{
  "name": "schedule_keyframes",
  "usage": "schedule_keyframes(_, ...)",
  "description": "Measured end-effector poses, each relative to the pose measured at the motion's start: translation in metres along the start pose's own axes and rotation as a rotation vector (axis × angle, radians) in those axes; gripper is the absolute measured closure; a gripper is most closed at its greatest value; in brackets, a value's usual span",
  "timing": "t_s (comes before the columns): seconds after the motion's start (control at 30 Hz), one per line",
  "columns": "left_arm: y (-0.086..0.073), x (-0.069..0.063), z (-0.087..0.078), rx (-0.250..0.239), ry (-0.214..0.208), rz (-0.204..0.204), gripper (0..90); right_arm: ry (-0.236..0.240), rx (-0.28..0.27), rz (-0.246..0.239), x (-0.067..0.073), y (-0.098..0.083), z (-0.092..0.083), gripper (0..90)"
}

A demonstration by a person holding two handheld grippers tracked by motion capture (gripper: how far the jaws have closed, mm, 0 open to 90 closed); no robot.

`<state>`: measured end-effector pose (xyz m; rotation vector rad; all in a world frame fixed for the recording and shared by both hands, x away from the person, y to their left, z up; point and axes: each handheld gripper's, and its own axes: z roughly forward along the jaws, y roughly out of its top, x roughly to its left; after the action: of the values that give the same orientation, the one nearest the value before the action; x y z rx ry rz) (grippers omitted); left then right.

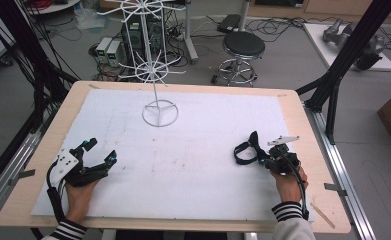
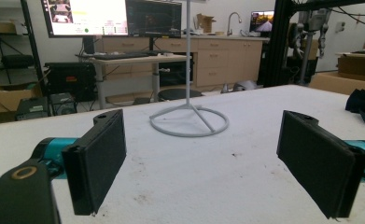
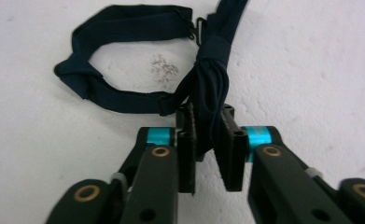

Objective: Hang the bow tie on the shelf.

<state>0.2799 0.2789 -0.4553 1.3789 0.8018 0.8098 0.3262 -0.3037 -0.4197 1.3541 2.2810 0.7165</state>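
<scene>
Left gripper point(image 1: 99, 150) rests on the white table cover point(image 1: 193, 150) in the person's left hand, jaws spread wide, nothing between them; the white wire stand point(image 2: 189, 120) sits ahead of it. Right gripper point(image 3: 207, 140), jaws pinched together on the bunched end of the dark bow tie point(image 3: 203, 88). The tie's strap loops out ahead and left of the jaws, lying flat on the cover.

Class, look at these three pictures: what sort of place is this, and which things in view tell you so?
Most likely a research lab or workshop. A black metal frame stands around the table, cables and small power boxes lie on the floor, and the left gripper view shows monitors on a desk with cabinets behind.
</scene>
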Motion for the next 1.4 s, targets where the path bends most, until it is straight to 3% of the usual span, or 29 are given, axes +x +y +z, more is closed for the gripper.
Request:
schedule_keyframes(0.13,0.000,0.000,0.000,0.000,0.001,0.000,16.1,0.007,-0.026,0.001,0.001,0.001,-0.002,84.6)
schedule_keyframes(0.43,0.000,0.000,0.000,0.002,0.000,0.002,16.1,0.034,-0.163,0.012,0.005,0.003,-0.013,86.3)
schedule_keyframes(1.07,0.000,0.000,0.000,0.002,0.000,0.004,16.1,0.053,-0.408,-0.062,0.025,0.012,-0.030,86.6)
schedule_keyframes(1.4,0.000,0.000,0.000,0.002,0.002,0.002,16.1,0.111,-0.533,-0.087,0.034,0.018,-0.036,86.8)
